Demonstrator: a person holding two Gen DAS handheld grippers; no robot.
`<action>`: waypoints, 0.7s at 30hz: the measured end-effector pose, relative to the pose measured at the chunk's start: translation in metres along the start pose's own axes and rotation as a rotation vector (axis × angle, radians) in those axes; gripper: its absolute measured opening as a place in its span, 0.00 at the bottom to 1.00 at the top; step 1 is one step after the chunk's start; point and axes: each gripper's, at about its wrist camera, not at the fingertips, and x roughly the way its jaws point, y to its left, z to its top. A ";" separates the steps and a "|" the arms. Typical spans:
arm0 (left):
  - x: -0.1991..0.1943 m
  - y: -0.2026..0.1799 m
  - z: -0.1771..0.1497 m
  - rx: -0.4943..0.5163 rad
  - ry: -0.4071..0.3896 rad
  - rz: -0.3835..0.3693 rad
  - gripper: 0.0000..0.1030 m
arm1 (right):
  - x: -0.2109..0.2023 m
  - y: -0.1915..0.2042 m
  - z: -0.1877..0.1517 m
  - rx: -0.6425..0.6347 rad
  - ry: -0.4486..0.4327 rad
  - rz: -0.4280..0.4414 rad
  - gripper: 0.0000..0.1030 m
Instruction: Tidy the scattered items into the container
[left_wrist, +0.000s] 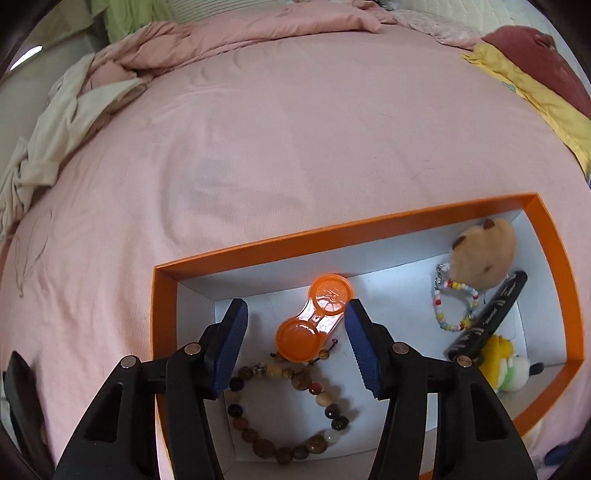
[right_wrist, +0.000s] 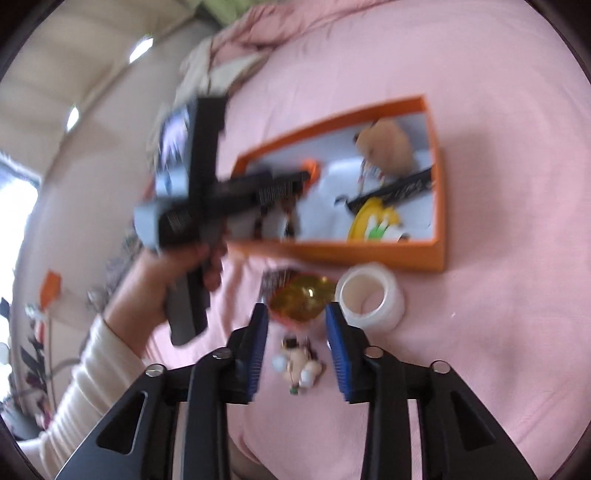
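Left gripper (left_wrist: 295, 325), jaws apart, hangs over the orange twin-cup case (left_wrist: 314, 323) in the orange box (left_wrist: 332, 230).

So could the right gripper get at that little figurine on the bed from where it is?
Probably yes: the right gripper hangs open just above the figurine, which lies alone on the pink sheet, with nothing covering it.
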 end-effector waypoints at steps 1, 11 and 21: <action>0.000 0.000 0.001 0.058 -0.003 -0.034 0.36 | -0.004 -0.001 0.001 0.010 -0.018 0.008 0.34; 0.009 0.013 0.007 -0.049 0.146 -0.324 0.02 | 0.009 -0.005 0.009 0.051 -0.020 0.010 0.36; 0.003 -0.006 0.007 0.112 0.071 -0.275 0.60 | 0.021 -0.014 0.014 0.085 -0.023 0.031 0.39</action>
